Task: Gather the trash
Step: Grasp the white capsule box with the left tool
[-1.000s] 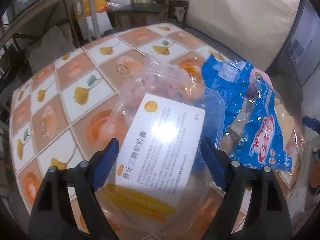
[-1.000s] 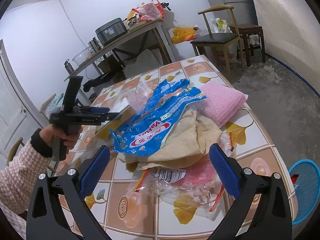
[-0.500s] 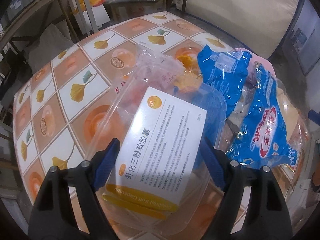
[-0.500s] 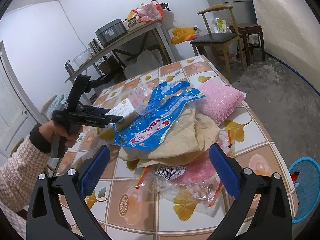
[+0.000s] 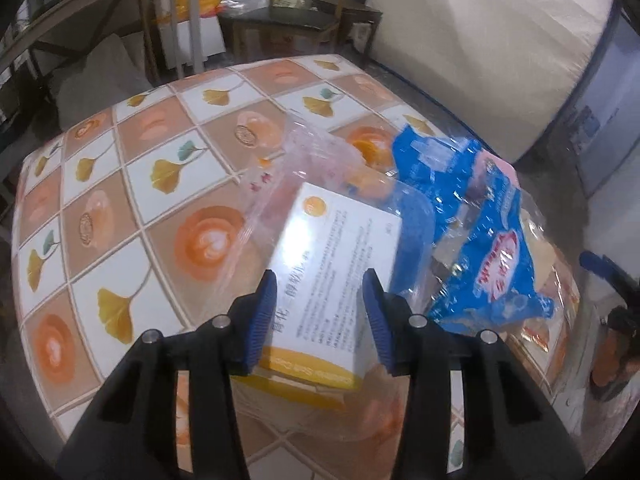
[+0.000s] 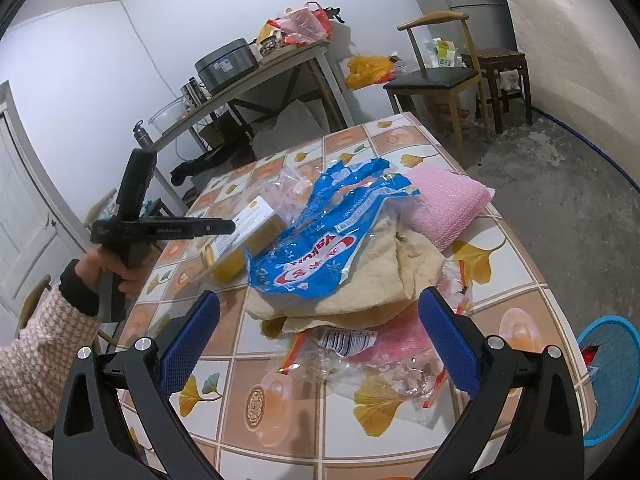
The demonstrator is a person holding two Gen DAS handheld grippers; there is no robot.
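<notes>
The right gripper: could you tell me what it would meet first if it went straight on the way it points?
Most likely the clear crumpled wrapper lying on the table between the right gripper's open jaws, though depth is hard to judge.

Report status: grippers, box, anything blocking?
Left gripper just closing around box, grip unconfirmed. Right gripper open, empty. Blue wrapper crowds box's right side.

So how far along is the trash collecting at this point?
Nothing looks collected yet. The left gripper has just been closing around the white box; whether its pads press it is unclear. The right gripper is open. The blue wrapper, brown paper and clear wrappers remain on the table.
</notes>
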